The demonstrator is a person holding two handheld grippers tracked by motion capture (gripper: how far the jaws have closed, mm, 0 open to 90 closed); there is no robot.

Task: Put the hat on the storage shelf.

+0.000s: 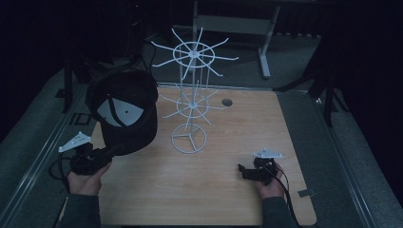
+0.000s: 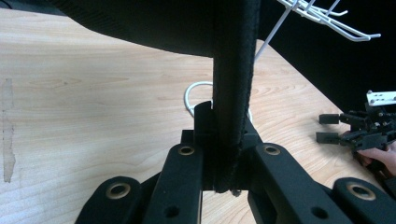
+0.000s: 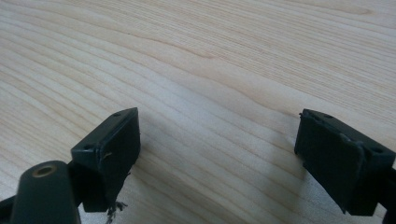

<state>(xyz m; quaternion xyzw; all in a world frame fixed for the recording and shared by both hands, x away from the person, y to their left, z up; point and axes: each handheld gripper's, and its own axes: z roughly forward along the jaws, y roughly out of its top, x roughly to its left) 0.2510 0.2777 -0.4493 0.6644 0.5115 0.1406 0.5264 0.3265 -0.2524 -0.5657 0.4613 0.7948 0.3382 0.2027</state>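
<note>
I see the cap (image 1: 124, 111) as black cloth, matt, and its brim (image 2: 232, 84) shows a rough, finely woven weave with a stitched edge. The white patch inside its crown looks smoother, like a lining. The rack (image 1: 192, 95) to its right is thin wire with a white coating, slightly glossy. My table (image 1: 209, 185) is pale wood with a clear grain, smooth and faintly sheened. The right gripper (image 3: 217, 154) looks like black plastic, matt, with scuffed pads and brass-coloured rivets.

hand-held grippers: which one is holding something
The left hand-held gripper, shut on the brim of the black cap. The right hand-held gripper stands open over bare table.
</note>
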